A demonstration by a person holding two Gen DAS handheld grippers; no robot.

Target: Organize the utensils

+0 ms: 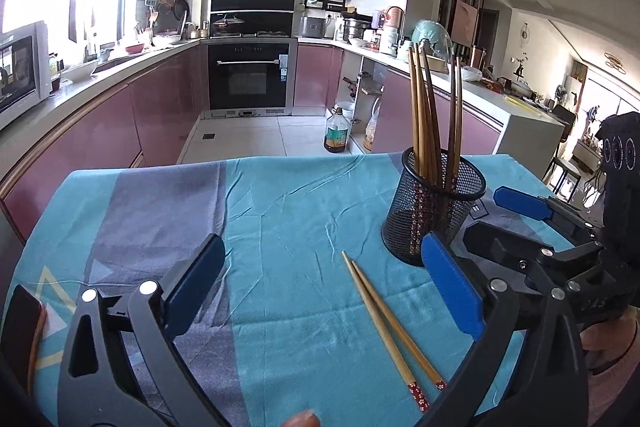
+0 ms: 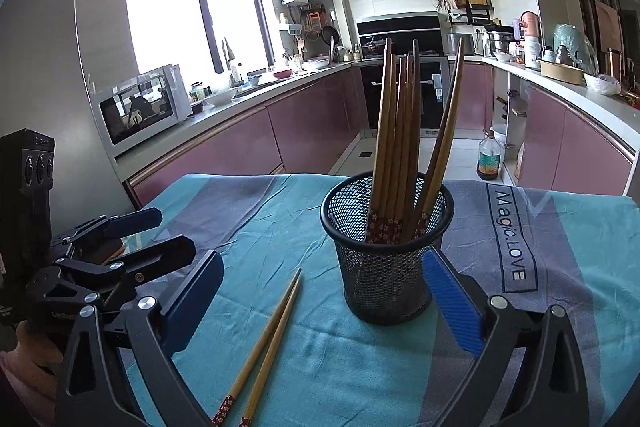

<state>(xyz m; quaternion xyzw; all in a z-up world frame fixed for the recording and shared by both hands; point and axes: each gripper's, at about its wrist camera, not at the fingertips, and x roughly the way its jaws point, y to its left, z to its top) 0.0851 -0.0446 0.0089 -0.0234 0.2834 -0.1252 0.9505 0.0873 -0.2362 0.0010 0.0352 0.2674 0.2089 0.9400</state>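
A black mesh cup (image 1: 434, 205) (image 2: 386, 247) stands on the blue tablecloth and holds several wooden chopsticks (image 1: 430, 115) (image 2: 400, 143) upright. Two loose chopsticks (image 1: 390, 327) (image 2: 264, 343) lie side by side on the cloth in front of the cup. My left gripper (image 1: 320, 291) is open and empty, low over the cloth, with the loose pair between its fingers. My right gripper (image 2: 320, 299) is open and empty, close to the cup, whose base sits between its fingers. Each gripper shows in the other's view, the right (image 1: 496, 223) and the left (image 2: 160, 235).
The table is covered by a blue and grey cloth (image 1: 280, 211) (image 2: 520, 227). A dark phone (image 1: 24, 327) lies at its left edge. Behind are kitchen counters, an oven (image 1: 252, 75), a microwave (image 2: 140, 107) and an oil bottle (image 1: 335, 131) on the floor.
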